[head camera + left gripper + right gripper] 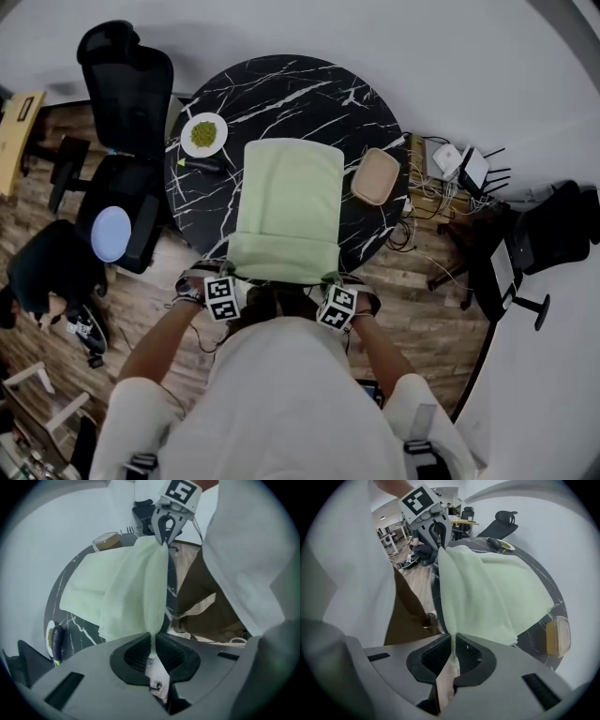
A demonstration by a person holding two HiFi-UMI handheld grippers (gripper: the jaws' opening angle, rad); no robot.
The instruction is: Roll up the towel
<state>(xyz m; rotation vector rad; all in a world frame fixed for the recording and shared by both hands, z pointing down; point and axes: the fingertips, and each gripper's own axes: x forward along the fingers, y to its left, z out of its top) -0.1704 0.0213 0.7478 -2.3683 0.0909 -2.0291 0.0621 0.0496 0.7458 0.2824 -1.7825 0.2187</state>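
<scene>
Towel [286,202]: we hold its end at the bench's [300,89] near edge.
Left gripper [153,651]: our fingers pinch one towel corner.
Right gripper [453,653]: our fingers pinch the other corner.

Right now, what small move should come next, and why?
Probably turn the near edge over, away from the person, to start the roll: the left gripper and right gripper each pinch a near corner, and the towel lies unrolled on the table.

The towel [286,211] is pale green, the tabletop [309,94] black with white marble veining, the plate [187,125] white under green food [203,136], the dish [376,175] tan, the chair [127,75] black, the floor [422,309] brown wood-grain.
</scene>
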